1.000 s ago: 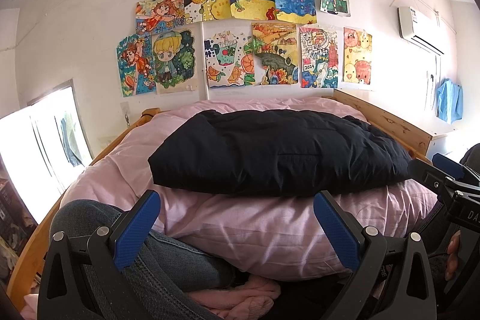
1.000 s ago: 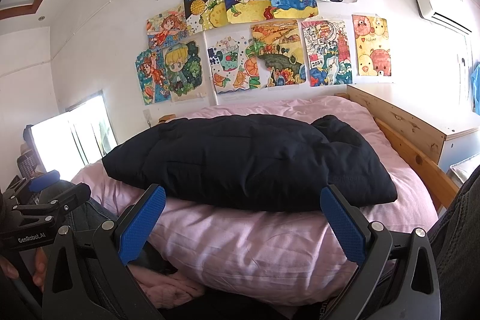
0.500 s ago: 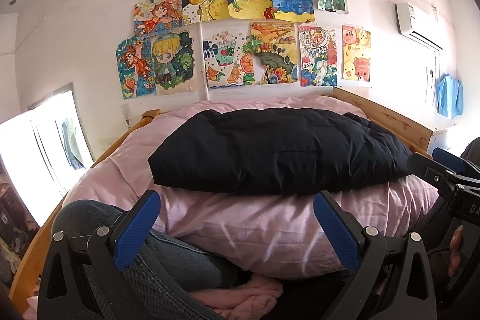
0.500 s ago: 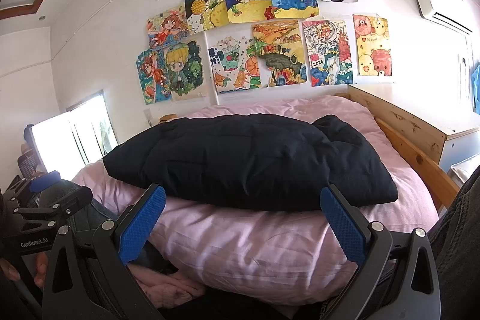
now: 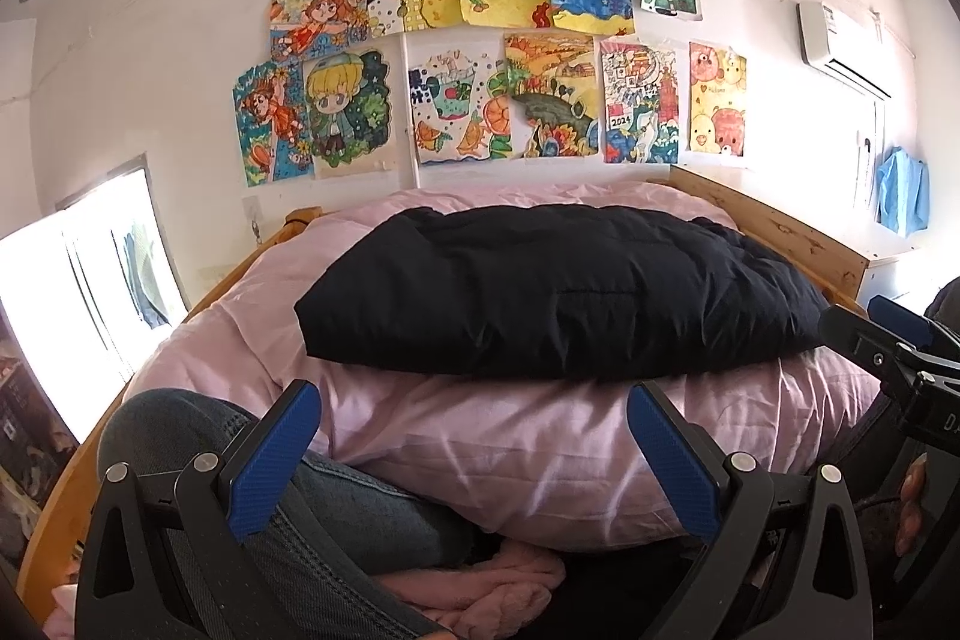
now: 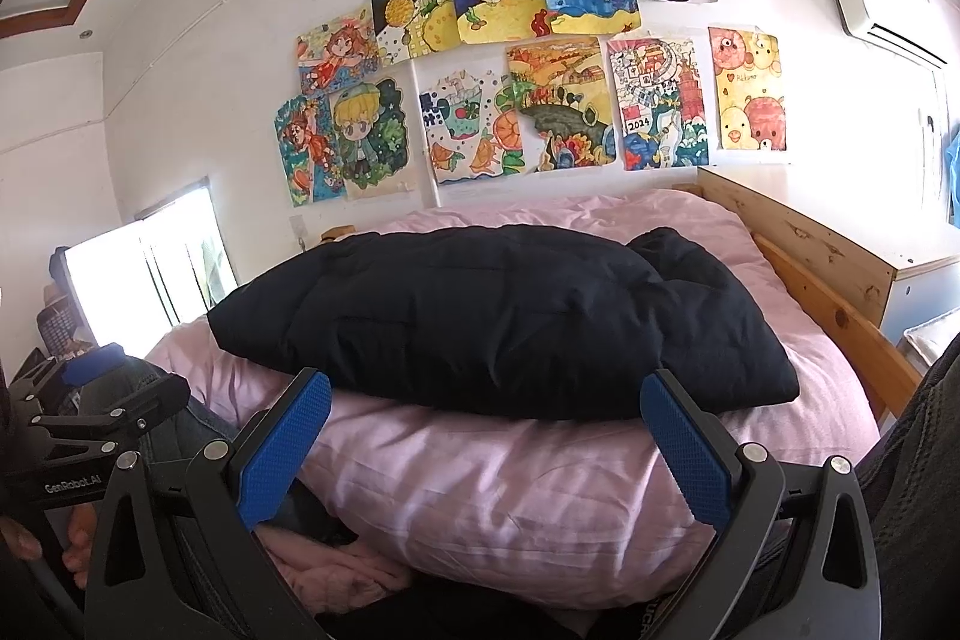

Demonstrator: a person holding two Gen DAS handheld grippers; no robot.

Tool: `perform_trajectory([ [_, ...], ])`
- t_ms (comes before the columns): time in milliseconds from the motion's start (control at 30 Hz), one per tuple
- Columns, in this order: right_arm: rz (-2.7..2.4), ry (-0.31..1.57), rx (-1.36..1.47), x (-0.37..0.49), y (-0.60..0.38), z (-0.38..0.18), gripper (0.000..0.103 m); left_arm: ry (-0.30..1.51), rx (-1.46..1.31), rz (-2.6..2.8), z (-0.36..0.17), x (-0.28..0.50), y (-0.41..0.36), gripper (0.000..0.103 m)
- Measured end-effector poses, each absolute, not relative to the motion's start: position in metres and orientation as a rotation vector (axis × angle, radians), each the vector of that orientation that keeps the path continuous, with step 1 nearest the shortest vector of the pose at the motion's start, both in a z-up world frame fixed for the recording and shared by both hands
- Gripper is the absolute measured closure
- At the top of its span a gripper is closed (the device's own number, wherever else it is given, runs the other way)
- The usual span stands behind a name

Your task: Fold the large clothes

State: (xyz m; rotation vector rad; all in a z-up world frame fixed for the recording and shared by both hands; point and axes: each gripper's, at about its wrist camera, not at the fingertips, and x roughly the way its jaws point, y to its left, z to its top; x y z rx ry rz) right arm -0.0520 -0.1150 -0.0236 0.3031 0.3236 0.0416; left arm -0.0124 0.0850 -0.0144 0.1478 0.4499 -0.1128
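lying folded on the pink duvet (image 5: 540, 448) at 12 o'clock, the black puffer jacket (image 5: 558, 292) looks light, soft & slippery, w/ left gripper (image 5: 474, 442) & right gripper (image 6: 486, 436) both spread, empty; best pinched at its near hem.

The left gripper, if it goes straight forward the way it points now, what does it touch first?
Most likely the pink duvet: the open left gripper points at its bulging front edge, just below the folded black jacket. Depth is unclear, so the jacket could come first if the line runs a little higher.
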Motion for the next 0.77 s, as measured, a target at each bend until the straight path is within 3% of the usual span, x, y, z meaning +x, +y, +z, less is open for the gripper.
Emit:
perform_trajectory([
  [767, 0.04, 0.332, 0.319, -0.045, -0.106, -0.025, 0.001, 0.457, 0.164, -0.105, -0.019, 0.006, 0.091, 0.0],
])
